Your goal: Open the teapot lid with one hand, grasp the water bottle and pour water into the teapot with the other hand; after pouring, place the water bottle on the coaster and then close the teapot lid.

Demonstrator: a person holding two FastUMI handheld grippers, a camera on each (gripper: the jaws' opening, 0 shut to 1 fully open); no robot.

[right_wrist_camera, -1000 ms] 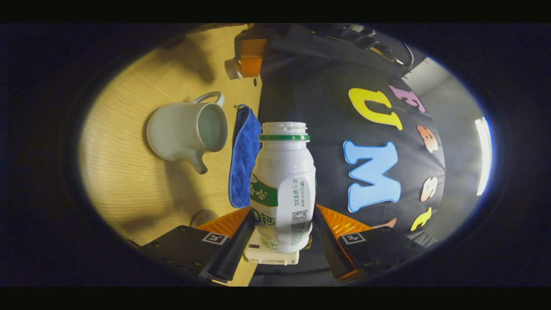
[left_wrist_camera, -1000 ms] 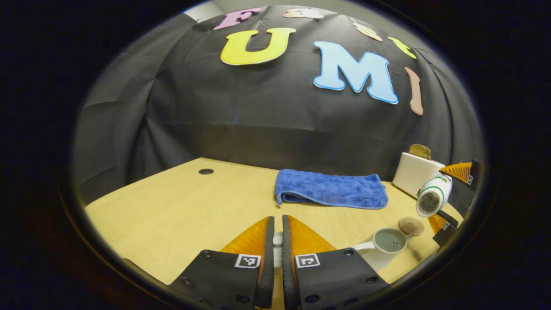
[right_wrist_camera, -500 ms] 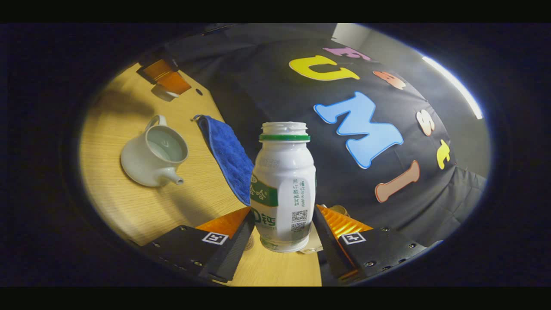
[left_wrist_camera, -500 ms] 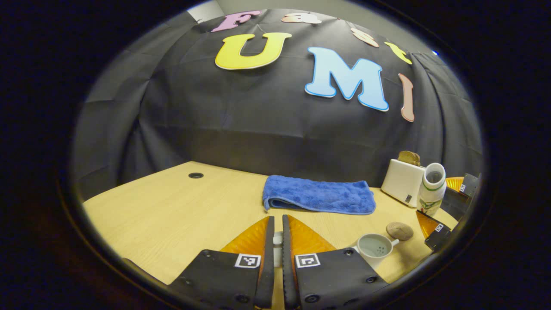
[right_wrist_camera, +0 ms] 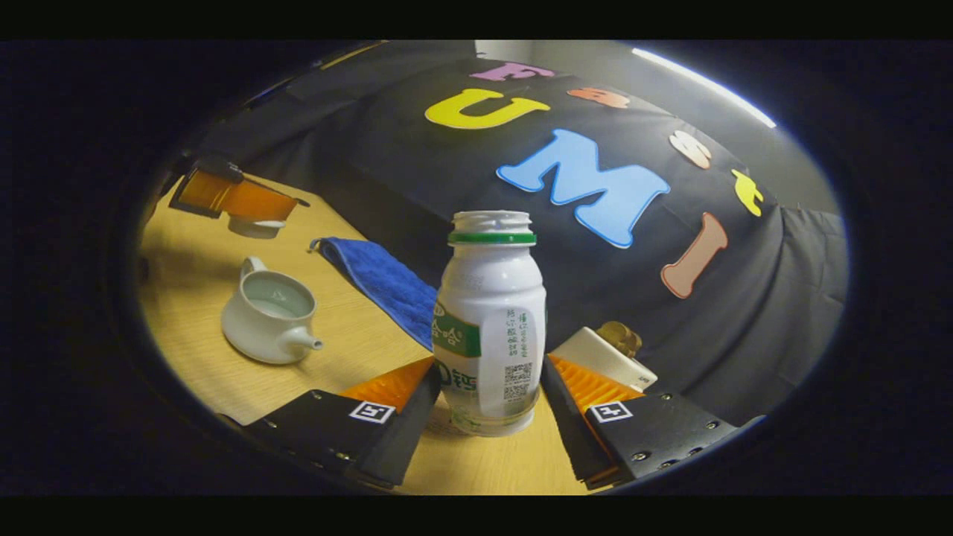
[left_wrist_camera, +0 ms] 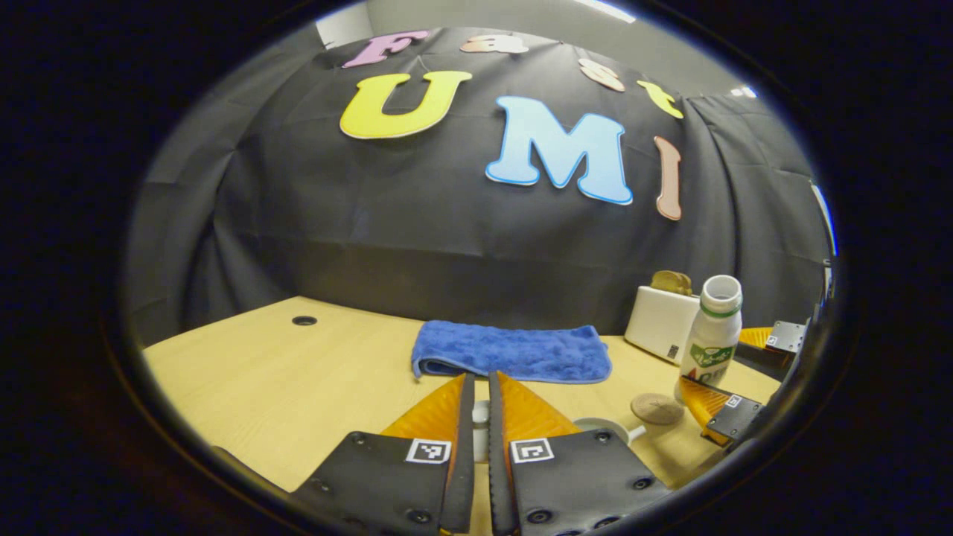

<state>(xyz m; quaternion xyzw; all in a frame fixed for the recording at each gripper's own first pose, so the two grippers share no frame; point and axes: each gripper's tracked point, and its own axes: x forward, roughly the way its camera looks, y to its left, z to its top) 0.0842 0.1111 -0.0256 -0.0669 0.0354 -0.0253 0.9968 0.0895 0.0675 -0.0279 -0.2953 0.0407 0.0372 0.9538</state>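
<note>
Since a second ago the right gripper (right_wrist_camera: pixel 488 394) has swung the one water bottle (right_wrist_camera: pixel 490 320) from tipped over the teapot back to upright, and it is now gripping the bottle between both fingers just above the single coaster (left_wrist_camera: pixel 657 408). The left gripper (left_wrist_camera: pixel 476 432) is pinching the one teapot lid (left_wrist_camera: pixel 481 432), raised over the table (left_wrist_camera: pixel 298 380). Farther off, one open teapot (right_wrist_camera: pixel 268 316), one blue towel (left_wrist_camera: pixel 514 351) and one white toaster (left_wrist_camera: pixel 661 320) are sitting on the table.
</note>
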